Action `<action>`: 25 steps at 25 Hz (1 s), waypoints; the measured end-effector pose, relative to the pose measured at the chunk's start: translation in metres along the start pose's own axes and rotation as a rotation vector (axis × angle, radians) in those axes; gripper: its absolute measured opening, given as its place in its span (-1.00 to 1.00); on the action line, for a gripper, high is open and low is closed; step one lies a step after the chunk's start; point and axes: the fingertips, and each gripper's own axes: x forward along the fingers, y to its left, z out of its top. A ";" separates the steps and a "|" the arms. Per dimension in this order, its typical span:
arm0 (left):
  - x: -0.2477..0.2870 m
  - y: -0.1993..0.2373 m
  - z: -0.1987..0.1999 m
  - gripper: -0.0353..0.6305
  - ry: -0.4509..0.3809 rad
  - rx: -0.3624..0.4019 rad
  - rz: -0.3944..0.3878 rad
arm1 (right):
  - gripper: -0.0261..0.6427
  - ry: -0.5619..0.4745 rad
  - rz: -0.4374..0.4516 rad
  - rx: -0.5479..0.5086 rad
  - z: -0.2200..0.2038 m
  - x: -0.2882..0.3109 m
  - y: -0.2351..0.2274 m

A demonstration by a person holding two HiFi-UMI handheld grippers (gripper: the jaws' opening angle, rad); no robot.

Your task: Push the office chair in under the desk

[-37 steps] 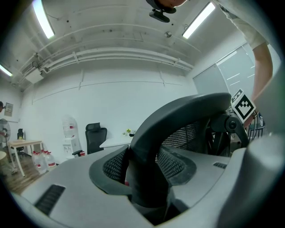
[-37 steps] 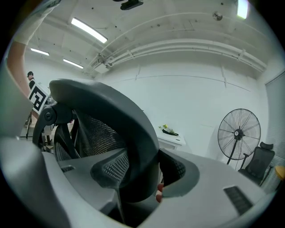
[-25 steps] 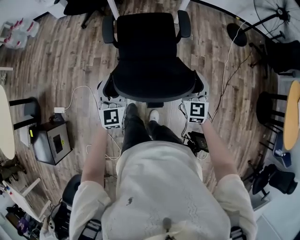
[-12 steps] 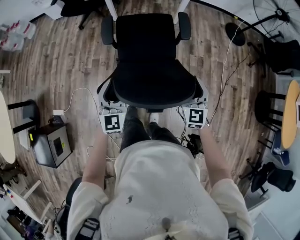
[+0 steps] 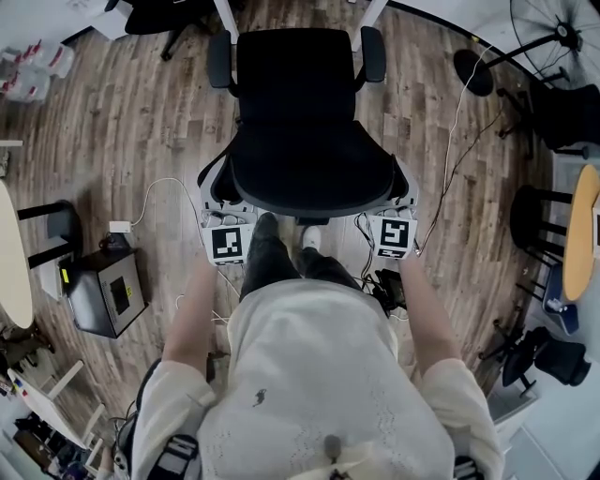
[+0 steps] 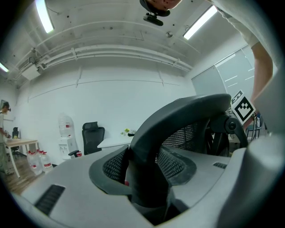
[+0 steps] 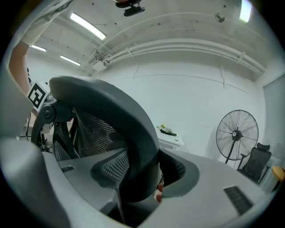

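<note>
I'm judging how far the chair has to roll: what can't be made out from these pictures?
- Desk: head view, cut off by the top edge; only two white legs show.
- Office chair wheels: head view, hidden beneath its seat.
- Floor ahead: both gripper views, blocked by the backrest.

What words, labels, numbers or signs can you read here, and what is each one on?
No word or number can be read.
Left marker cube, right marker cube: square black-and-white codes, no letters.
Box: yellow sticker, too small to read.
Bottles: labels blurred.
Chair: no print shows.
</note>
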 end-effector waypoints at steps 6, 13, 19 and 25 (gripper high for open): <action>0.018 0.013 0.001 -0.23 0.002 0.000 -0.004 | -0.26 0.000 -0.004 0.004 0.006 0.020 -0.002; 0.035 0.028 -0.002 -0.23 0.018 0.013 -0.011 | -0.26 0.011 -0.011 0.004 0.009 0.040 -0.002; 0.048 0.046 -0.005 -0.24 0.016 0.017 -0.022 | -0.27 0.004 -0.025 0.007 0.016 0.058 0.005; 0.059 0.058 -0.005 -0.24 0.014 0.017 -0.025 | -0.27 0.006 -0.027 0.012 0.021 0.073 0.007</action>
